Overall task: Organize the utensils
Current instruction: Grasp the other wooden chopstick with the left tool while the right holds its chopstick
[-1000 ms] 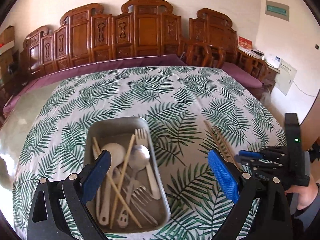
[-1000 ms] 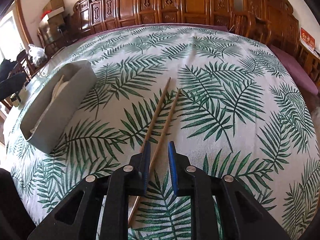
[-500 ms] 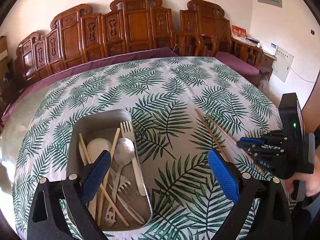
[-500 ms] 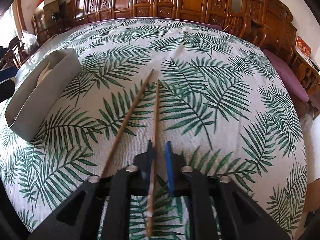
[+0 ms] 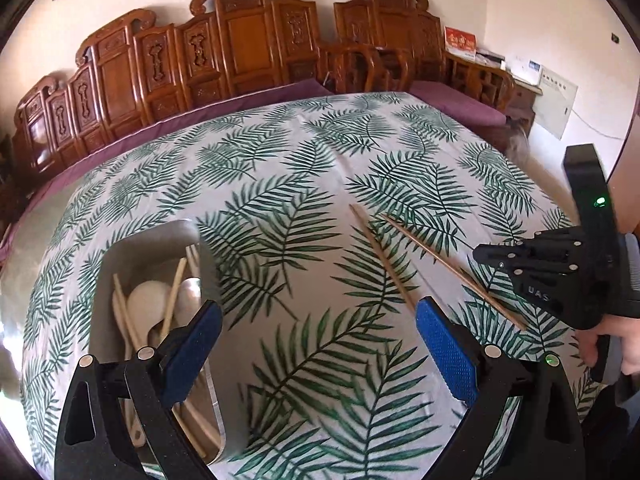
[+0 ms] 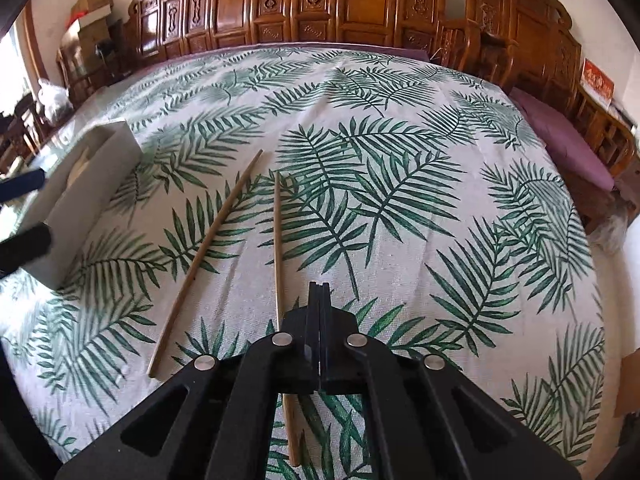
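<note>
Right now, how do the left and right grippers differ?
Left gripper has its jaws wide open with nothing between them; right gripper has its jaws shut flat together. Left gripper is next to the utensil tray; right gripper is over a loose chopstick that runs just beside its tip, apparently not clamped. Both point down at the tablecloth.

My count: two loose chopsticks on cloth, frame centre. One grey tray, lower left. Inside: two spoons discernible; remainder too overlapped to count.
</note>
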A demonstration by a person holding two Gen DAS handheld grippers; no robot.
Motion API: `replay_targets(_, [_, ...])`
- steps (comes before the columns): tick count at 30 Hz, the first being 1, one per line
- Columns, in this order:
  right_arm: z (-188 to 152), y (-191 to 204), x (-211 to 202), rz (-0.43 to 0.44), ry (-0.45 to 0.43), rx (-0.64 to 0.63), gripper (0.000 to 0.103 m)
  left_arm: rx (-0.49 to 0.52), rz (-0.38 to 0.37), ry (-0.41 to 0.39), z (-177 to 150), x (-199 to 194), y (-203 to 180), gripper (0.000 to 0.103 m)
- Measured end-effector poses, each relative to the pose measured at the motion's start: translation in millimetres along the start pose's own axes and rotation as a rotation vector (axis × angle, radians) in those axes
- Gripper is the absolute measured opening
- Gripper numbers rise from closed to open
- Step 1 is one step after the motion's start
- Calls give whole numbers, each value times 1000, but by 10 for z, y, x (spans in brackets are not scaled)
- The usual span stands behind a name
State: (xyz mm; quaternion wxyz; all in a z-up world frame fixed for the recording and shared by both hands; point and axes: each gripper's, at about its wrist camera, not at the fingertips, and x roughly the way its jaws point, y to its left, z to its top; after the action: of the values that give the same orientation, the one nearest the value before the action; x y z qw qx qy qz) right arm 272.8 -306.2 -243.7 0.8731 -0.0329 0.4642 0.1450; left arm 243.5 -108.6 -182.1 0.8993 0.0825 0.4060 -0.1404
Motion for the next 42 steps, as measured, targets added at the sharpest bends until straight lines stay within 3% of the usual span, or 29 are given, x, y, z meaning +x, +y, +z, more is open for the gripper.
replay_targets(5, [7,-60,-69,29,-26,12,1,6,-23,41,62,255,-154,90])
replay_targets(7, [10,-111,-96,29,-35,27,1,10,-35,73,72,401,-218,77])
replay_targets(11, [-4,-192,-117,27,-44,48,2,5,-58,126,84,664,-358,60])
replay_targets(18, [10,-203,-114,39,-53,56,2,0,-74,176,87,886,-528,40])
replay_targets(24, [29,-161,-108,51,-58,53,16,0,-60,183,33,880,-507,6])
replay_targets(28, [33,-78,-51,62,-47,32,26,2,-58,195,5,846,-398,4])
replay_targets(42, [30,222,240,25,42,-72,26,-16,-41,120,69,430,-43,4])
